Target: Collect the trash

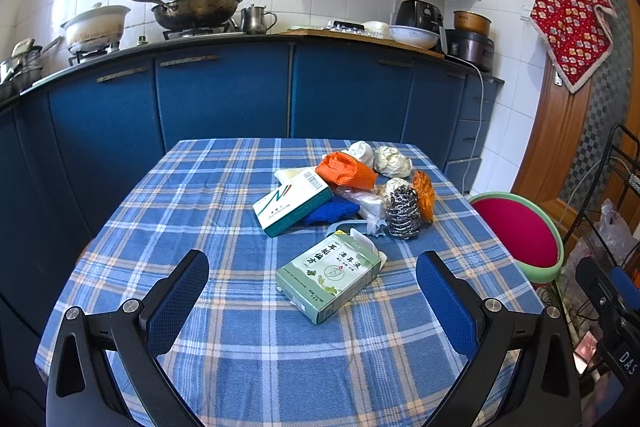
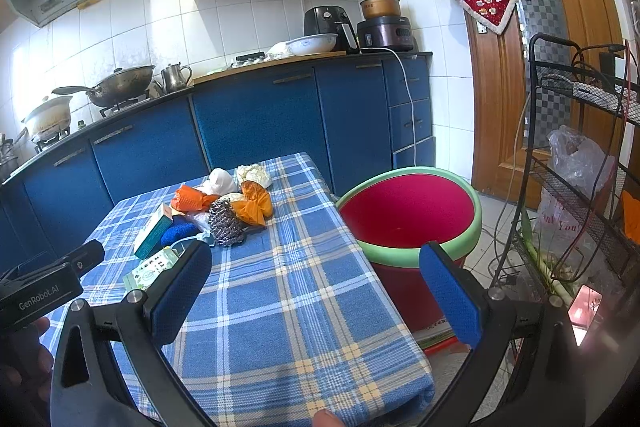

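A heap of trash lies on the blue plaid table (image 1: pixel 224 211): a pale green carton (image 1: pixel 328 277) nearest me, a white and teal carton (image 1: pixel 294 205), a steel scourer (image 1: pixel 403 213), an orange mesh bag (image 1: pixel 346 171), a blue pad (image 1: pixel 332 211) and crumpled paper (image 1: pixel 392 161). My left gripper (image 1: pixel 312 291) hangs open just short of the green carton, holding nothing. A red bin with a green rim (image 2: pixel 408 215) stands on the floor by the table's right edge. My right gripper (image 2: pixel 316 281) is open and empty over the table's right side, with the scourer (image 2: pixel 226 223) ahead to its left.
Blue kitchen cabinets (image 1: pixel 224 95) run behind the table, with pots and appliances on the counter. A black wire rack (image 2: pixel 580 163) with a plastic bag and cables stands right of the bin, before a wooden door (image 2: pixel 496 99). A hand (image 2: pixel 24 351) holds the left gripper's body.
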A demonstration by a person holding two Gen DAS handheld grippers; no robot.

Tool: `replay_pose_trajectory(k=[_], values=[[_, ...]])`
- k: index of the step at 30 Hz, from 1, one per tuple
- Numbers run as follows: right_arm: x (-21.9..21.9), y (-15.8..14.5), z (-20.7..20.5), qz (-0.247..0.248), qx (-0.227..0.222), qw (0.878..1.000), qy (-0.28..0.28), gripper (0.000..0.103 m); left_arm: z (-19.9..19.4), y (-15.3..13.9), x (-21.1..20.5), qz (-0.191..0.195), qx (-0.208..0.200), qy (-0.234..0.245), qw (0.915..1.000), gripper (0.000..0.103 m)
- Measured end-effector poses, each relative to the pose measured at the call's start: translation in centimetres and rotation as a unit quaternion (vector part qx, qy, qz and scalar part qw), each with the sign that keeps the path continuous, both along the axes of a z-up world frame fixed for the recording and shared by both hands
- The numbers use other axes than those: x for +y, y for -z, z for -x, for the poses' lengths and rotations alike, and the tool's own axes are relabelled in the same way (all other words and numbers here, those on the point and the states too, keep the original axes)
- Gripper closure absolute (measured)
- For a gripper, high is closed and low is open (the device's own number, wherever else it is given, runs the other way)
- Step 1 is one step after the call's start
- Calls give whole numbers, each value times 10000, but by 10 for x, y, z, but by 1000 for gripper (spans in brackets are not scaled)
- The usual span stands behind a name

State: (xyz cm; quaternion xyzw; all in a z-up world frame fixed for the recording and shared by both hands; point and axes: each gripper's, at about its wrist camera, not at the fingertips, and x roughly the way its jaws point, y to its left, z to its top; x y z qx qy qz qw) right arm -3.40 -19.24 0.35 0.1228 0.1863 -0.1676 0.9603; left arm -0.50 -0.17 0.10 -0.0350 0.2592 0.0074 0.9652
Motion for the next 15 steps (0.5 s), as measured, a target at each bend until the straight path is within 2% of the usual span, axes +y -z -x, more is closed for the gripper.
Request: replay_pose_trajectory(k=[15], values=[[2,4,0,-25,16,10000,-9,1,0,0,0,-2,5,5,10000,0]])
